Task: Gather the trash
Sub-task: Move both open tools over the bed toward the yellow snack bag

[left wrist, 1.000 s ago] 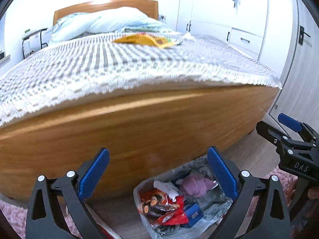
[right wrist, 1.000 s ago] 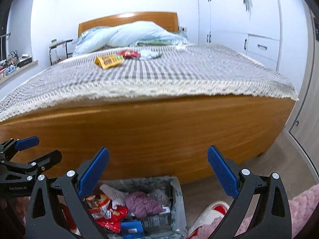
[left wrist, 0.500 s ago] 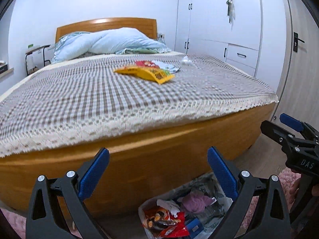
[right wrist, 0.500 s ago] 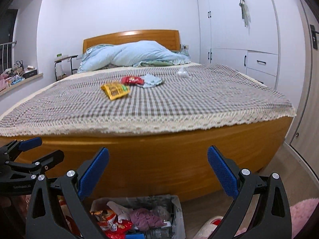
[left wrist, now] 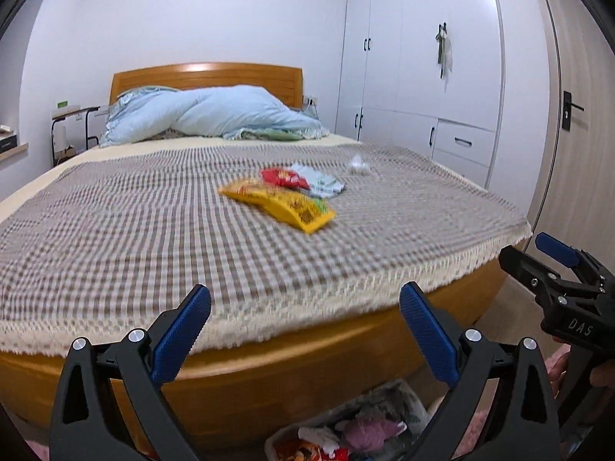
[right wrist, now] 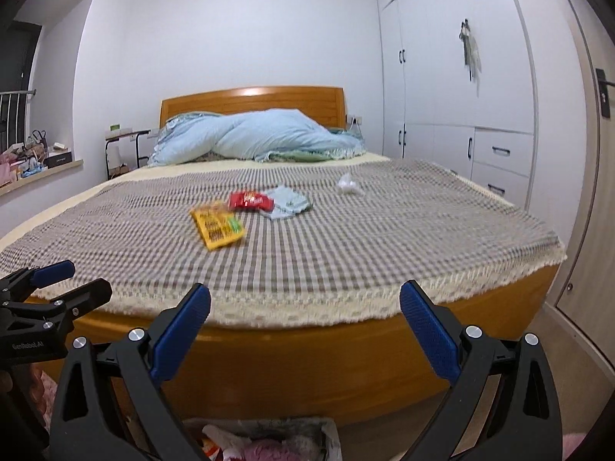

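1. The left tool [left wrist: 305, 330] hung in front of the bed's [left wrist: 269, 368] foot end, blue pads spread wide, nothing between them.
2. The right tool [right wrist: 305, 330] hung beside it at the same foot end, its pads just as wide apart and empty.
3. On the bed's checked blanket [left wrist: 115, 230], near the middle, lay the yellow snack packet [left wrist: 282, 209], flat, with print on its near end.
4. Touching that packet's far edge sat a red wrapper [left wrist: 282, 177], and against the red one a pale blue wrapper [left wrist: 321, 183], on the side nearer the wardrobe [left wrist: 442, 77].
5. A small white crumpled scrap [left wrist: 358, 164] lay apart from the three, farther up the bed toward the wardrobe side.
6. Down on the floor at the bed's foot stood the trash bag [left wrist: 388, 395], open, with red, pink and white scraps inside.
7. A light blue duvet [right wrist: 261, 138] was heaped at the headboard.
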The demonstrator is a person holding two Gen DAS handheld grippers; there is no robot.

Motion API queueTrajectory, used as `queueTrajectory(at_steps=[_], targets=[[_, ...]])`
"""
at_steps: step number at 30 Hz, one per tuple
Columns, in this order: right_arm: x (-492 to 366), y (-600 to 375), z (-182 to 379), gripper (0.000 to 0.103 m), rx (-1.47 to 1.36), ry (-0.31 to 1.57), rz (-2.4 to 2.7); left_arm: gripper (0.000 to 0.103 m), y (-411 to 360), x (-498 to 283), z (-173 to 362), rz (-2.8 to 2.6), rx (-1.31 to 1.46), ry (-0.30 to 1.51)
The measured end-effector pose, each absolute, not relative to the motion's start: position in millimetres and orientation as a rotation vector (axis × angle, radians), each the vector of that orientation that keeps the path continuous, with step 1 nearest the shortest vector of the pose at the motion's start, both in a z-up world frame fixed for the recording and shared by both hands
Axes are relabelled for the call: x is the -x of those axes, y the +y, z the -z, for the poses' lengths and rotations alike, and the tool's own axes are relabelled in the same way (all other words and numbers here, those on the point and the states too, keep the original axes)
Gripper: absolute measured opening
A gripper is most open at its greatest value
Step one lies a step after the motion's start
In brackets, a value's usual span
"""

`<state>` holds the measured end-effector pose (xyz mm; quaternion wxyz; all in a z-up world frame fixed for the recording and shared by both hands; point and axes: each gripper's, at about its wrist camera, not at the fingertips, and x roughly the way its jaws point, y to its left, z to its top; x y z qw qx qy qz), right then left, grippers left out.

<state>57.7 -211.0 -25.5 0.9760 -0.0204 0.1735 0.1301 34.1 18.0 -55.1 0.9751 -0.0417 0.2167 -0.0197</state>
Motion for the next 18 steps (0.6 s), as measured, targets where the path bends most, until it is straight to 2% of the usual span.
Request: queueTrajectory(at_steps=[18], targets=[[-85.9, -209.4, -11.6, 0.095, 0.037, 0.243, -0.251, 0.095, 0.0, -65.3, 14.6, 0.039, 0.040, 0.360]])
